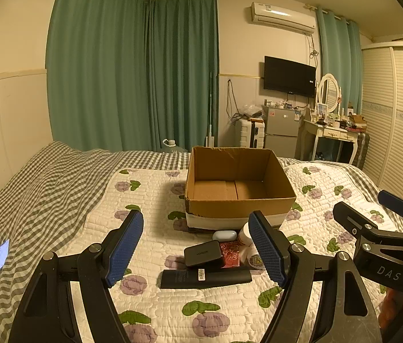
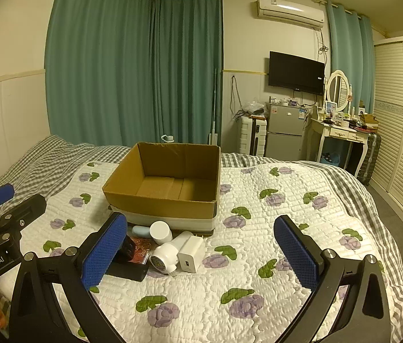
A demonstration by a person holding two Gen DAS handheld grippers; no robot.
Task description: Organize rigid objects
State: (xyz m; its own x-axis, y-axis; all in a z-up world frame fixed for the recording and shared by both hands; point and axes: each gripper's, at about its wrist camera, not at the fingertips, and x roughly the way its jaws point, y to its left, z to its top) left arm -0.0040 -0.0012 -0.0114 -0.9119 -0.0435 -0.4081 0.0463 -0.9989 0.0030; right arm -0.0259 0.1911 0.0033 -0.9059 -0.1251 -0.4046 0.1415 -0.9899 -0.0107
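1. Blue-padded fingers of the left gripper (image 1: 198, 253) spread wide, nothing between them; they hover low over the floral quilt (image 1: 150, 308), framing the cluster of small items.
2. Nearest item in the left wrist view: a long flat black bar (image 1: 205, 278) with a white barcode sticker, lying crosswise on the quilt.
3. Just behind it, a dark charger block (image 1: 202, 253) rests partly on a red patterned card box (image 1: 230, 254).
4. A pale blue oval case (image 1: 224, 235) sits behind those, close to the front wall of the cardboard box (image 1: 240, 207).
5. White round jar (image 1: 245, 234) and a white plug adapter (image 1: 254, 260) lie at the right edge of the cluster, partly hidden by the left gripper's right finger.
6. Right gripper (image 2: 208, 250) also spread wide and empty, held above the quilt to the right of the cluster; its left pad overlaps the dark items in view.
7. Right wrist view shows a white USB charger cube (image 2: 191, 254) touching the plug adapter.
8. Cardboard box stands open-topped on the quilt, nothing visible inside, all items outside it at its near side.
9. Lit phone (image 1: 1, 255) lies well apart on the grey checked sheet (image 1: 35, 188) to the left.
10. Background: green curtains (image 1: 132, 71), wall television (image 1: 289, 76), small fridge (image 1: 281, 127), dressing table (image 1: 331, 133).
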